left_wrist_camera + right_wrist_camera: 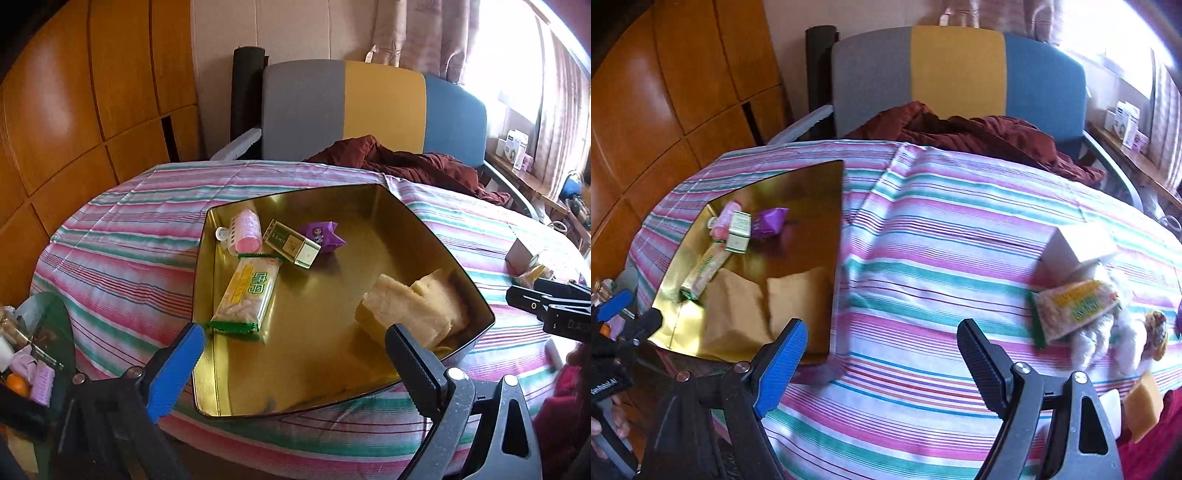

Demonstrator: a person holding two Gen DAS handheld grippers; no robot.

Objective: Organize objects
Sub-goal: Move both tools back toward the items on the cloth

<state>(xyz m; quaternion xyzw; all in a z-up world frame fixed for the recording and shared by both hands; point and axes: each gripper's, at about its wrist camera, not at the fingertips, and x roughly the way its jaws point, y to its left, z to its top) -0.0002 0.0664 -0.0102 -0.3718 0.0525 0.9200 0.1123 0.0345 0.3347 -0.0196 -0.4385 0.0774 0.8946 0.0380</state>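
We held the left gripper (295, 345) low over the near rim of the gold tin tray (406, 206), its blue and black fingers spread wide with nothing between them. Inside the tray lay a long green-ended snack packet (246, 295), a pink roller (246, 232) in the far corner, a green-and-white box (291, 243) just beside the roller, and a purple wrapped sweet (322, 236) touching that box. A pale sponge block (413, 314) rested against the tray's right wall.

Our right gripper (882, 350) hung above the striped tablecloth (942, 229), jaws likewise apart and empty. To its right sat a white box (1075, 247), a second snack packet (1075, 310) lying partly on something white and fluffy (1123, 332), possibly a soft toy, since the edge of that view was blurred. A dark red cloth (960, 133) was heaped at the table's far side.
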